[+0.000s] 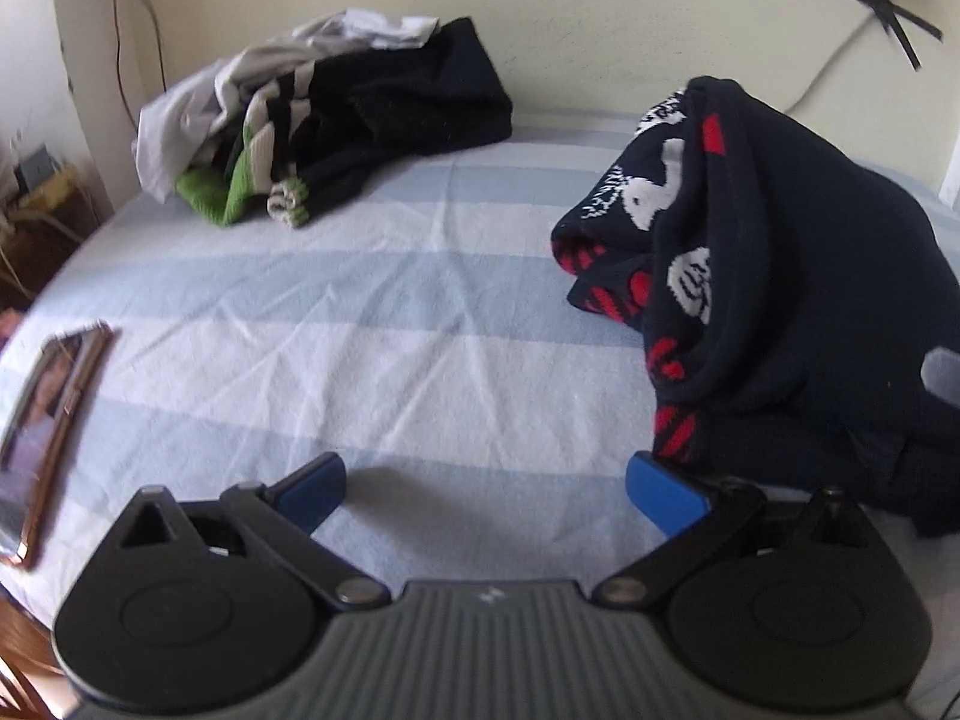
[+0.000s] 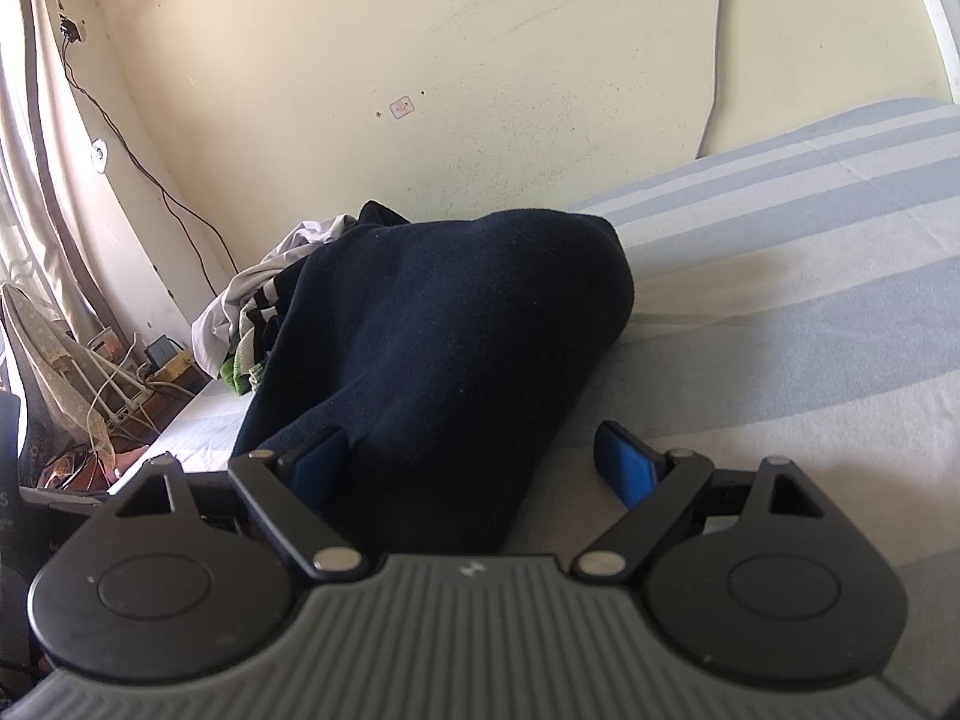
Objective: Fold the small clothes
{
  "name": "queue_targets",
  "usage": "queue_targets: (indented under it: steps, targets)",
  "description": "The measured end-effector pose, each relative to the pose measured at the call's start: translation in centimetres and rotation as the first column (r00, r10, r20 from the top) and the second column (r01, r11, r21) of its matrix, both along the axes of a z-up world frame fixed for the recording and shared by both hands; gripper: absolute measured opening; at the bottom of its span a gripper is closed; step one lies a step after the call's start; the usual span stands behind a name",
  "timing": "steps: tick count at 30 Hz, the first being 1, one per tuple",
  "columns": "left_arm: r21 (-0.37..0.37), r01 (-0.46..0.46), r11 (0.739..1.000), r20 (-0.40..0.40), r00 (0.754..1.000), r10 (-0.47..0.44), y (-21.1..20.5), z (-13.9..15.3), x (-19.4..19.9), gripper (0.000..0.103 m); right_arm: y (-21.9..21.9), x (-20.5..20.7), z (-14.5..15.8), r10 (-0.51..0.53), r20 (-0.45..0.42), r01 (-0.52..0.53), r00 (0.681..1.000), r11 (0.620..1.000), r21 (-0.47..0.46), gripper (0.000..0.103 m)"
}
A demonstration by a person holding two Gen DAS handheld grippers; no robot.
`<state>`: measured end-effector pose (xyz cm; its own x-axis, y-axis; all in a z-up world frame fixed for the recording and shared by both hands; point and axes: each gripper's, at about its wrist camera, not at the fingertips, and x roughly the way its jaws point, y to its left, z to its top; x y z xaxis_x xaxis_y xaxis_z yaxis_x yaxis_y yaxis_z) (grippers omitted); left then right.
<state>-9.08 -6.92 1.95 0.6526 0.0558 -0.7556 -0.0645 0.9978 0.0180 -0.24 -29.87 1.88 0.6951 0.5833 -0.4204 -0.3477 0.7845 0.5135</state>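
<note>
A striped bed (image 1: 372, 324) fills both views. The navy sweater (image 1: 780, 276) lies bunched on its right side. Both tools, left tool (image 1: 486, 492) and right tool (image 2: 474, 462), are spread apart, empty. Best pinch an edge, then spread it flat first.

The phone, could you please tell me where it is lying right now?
In the left wrist view, the phone lies flat at the bed's far-left edge, left of the open left hand-held gripper and nearer the camera than the clothes pile.
</note>
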Motion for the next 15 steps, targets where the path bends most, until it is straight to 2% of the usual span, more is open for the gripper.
queue_targets:
  steps: [6,15]
  targets:
    - [0.007,-0.032,0.999,-0.004,0.999,0.032,0.08,0.02,0.16,0.103,0.23,0.16,-0.07,-0.003,0.0,0.003,1.0,1.0,-0.012,0.091]
    - [0.007,-0.016,1.0,-0.013,1.0,0.016,0.27,0.0,0.41,0.103,0.98,-0.44,0.47,-0.06,-0.014,0.059,0.998,0.996,-0.072,0.092]
